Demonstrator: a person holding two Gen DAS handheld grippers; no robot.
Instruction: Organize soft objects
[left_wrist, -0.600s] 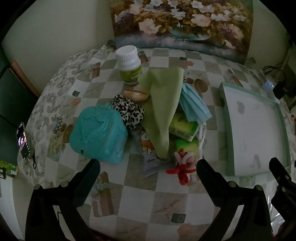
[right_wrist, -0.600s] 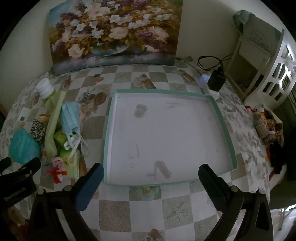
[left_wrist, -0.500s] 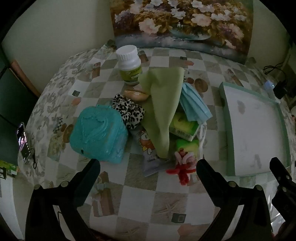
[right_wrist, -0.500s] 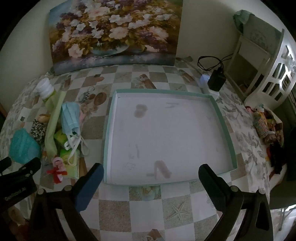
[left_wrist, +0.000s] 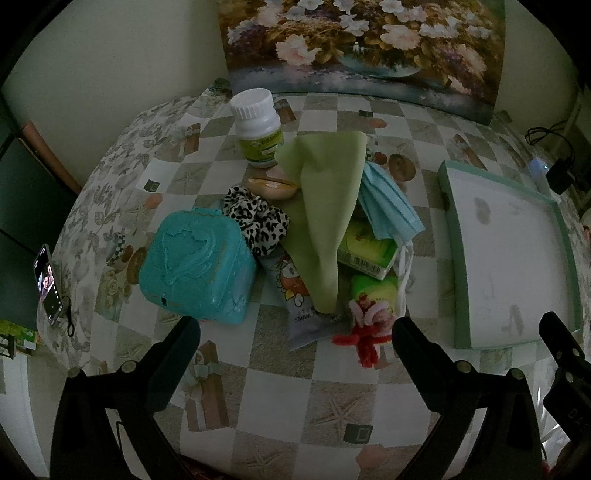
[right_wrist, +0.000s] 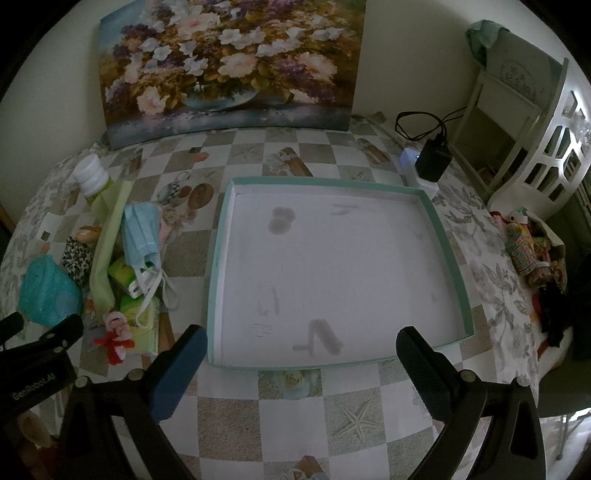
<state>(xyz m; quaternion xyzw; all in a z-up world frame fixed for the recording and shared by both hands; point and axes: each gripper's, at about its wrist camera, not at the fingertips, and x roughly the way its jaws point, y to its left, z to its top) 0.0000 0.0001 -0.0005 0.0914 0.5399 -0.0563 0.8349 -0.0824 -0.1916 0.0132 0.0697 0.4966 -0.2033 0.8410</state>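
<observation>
A pile lies on the checked tablecloth: a green cloth (left_wrist: 325, 206), a blue face mask (left_wrist: 388, 206), a leopard-print scrunchie (left_wrist: 258, 221), a small red and pink doll (left_wrist: 365, 328), a wipes packet (left_wrist: 299, 295) and a teal case (left_wrist: 195, 266). My left gripper (left_wrist: 295, 343) is open and empty, just in front of the pile. My right gripper (right_wrist: 301, 354) is open and empty at the near edge of a shallow white tray with a teal rim (right_wrist: 218, 258), which holds nothing. The pile (right_wrist: 110, 266) lies left of the tray.
A white pill bottle (left_wrist: 258, 129) stands behind the pile, with green tissue packs (left_wrist: 365, 251) under the mask. A flower painting (right_wrist: 229, 66) leans on the wall. A charger and cable (right_wrist: 432, 158) lie behind the tray. A phone (left_wrist: 46, 284) is at the table's left edge.
</observation>
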